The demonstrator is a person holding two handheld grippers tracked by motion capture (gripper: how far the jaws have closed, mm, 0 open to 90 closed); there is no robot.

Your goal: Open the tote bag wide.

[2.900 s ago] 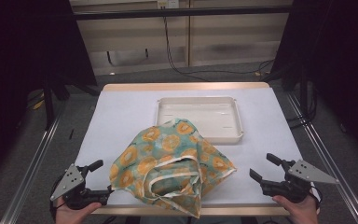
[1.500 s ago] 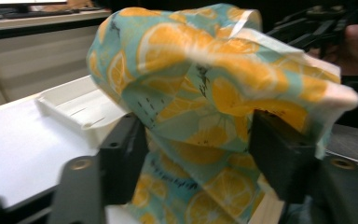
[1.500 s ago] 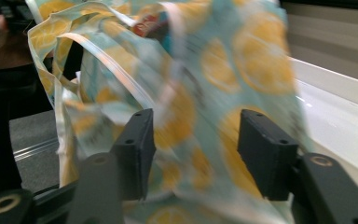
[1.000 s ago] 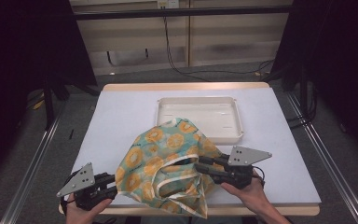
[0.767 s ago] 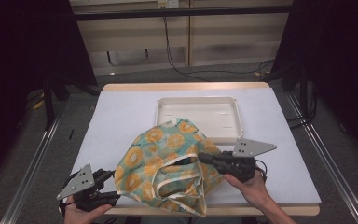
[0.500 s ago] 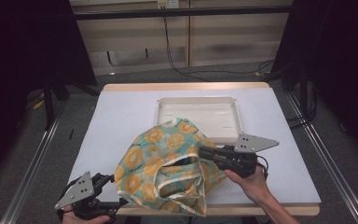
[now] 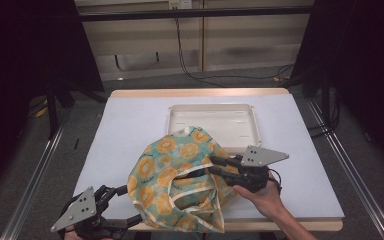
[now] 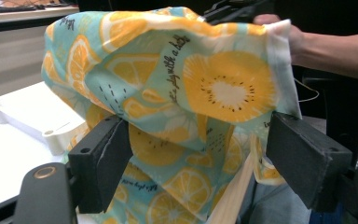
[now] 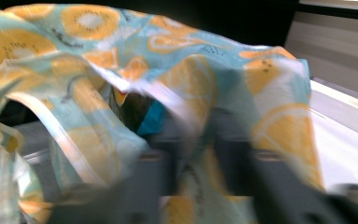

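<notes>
A teal cloth bag (image 7: 180, 180) printed with orange citrus slices sits bunched on the white table (image 7: 130, 125), its mouth and handles toward the front edge. My right gripper (image 7: 212, 165) reaches in from the right. Its jaws have just been closing on the bag's upper rim (image 9: 98, 70) and hold the fabric lifted. At the front left corner my left gripper (image 7: 129, 205) is open. Its jaws have just been opening, with the bag's lower side (image 8: 191, 84) hanging loosely between the pads (image 8: 107, 158).
A shallow white tray (image 7: 252, 125) lies behind the bag at the table's back right; its corner (image 8: 51, 135) appears in the left gripper view. Bare table stretches to the left and far right. The wooden front edge (image 7: 300, 225) is close to both hands.
The right gripper came in from the front right to the bag's rim and raised it slightly. The left gripper's jaws spread apart at the bag's front left side.
</notes>
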